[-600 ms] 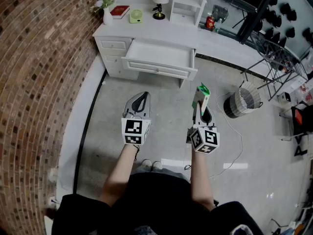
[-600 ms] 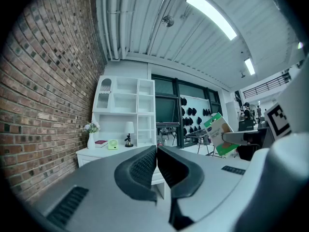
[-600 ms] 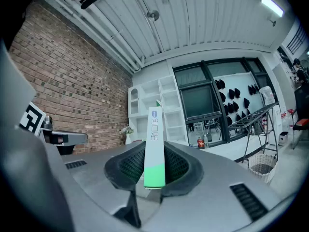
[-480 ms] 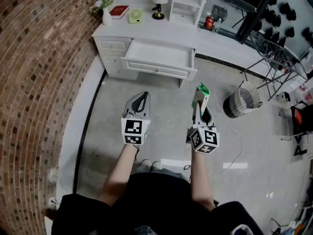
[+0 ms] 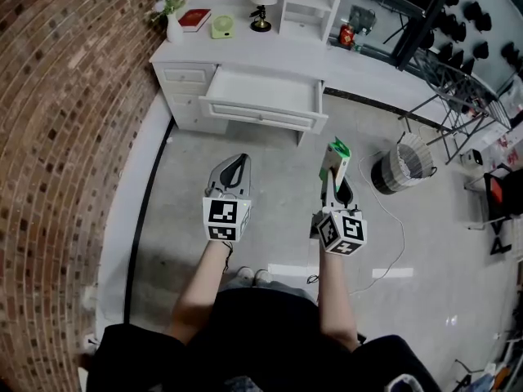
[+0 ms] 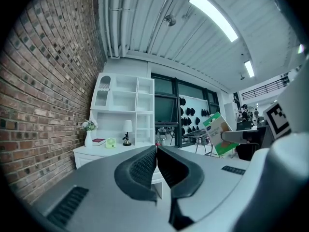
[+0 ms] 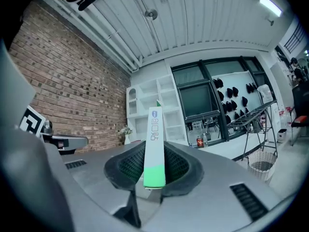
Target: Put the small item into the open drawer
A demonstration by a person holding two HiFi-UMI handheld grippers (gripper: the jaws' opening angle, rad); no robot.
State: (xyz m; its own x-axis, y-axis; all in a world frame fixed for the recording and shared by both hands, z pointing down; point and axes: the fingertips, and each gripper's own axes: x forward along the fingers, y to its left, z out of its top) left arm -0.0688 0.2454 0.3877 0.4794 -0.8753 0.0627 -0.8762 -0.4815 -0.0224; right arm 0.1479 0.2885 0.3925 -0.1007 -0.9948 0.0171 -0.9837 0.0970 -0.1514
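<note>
**Small box held ready, well short of the open drawer**

Head view: the small box [image 5: 337, 149] is pinched upright in the right claw [image 5: 336, 162], probably so that it can be lowered end-first. The open drawer [image 5: 260, 118] of the desk [image 5: 245, 55] lies well ahead across bare floor [image 5: 278, 170], and its front edge must be cleared. Left gripper view: the left claw [image 6: 156, 151] is seen closed and empty, held aside. Right gripper view: the pads are pressed on the box's lower part.

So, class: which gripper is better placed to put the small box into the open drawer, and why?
Right: the right gripper holds the small box; the left gripper is shut and empty. The drawer is open.
</note>
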